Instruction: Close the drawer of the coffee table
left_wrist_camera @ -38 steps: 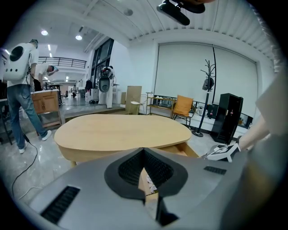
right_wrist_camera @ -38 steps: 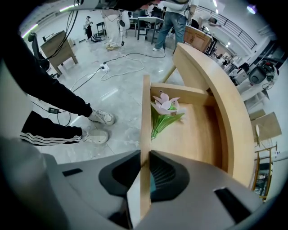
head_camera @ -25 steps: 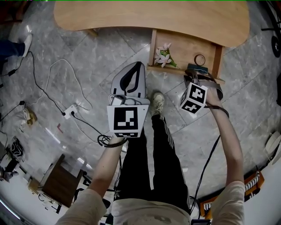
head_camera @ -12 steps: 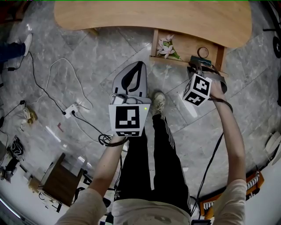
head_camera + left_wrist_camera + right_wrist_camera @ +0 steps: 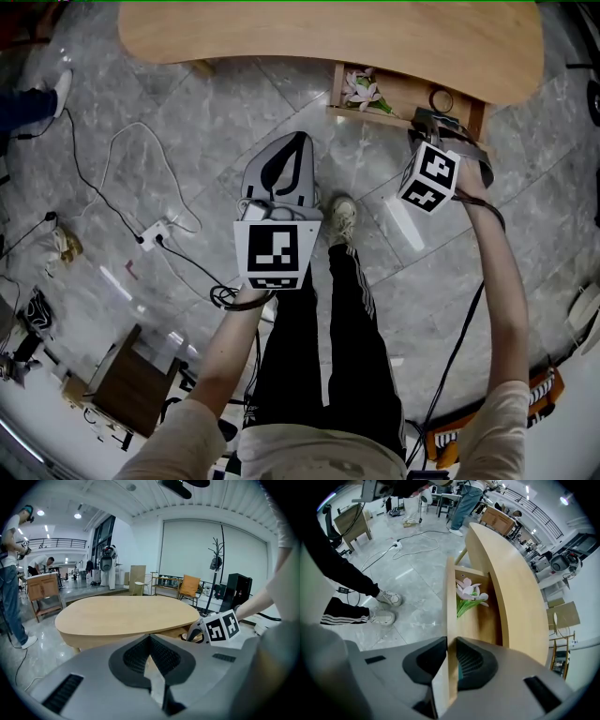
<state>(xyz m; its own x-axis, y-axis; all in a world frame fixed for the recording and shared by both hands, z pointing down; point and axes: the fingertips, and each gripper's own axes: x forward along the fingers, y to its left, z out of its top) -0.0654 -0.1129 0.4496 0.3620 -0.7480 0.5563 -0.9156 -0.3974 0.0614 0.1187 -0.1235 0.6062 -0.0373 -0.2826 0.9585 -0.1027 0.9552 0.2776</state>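
The oval wooden counter is pale honey brown with faint grain, and its shallow wooden drawer matches it. In the drawer, an artificial flower sprig has pinkish-white petals and green leaves. The polished stone floor is grey, veined white like marble. The left gripper and right gripper have light grey shells and black ribbed pads. The left one's cube and the right one's cube are white with black square markers. The person's trousers are black with white side stripes.
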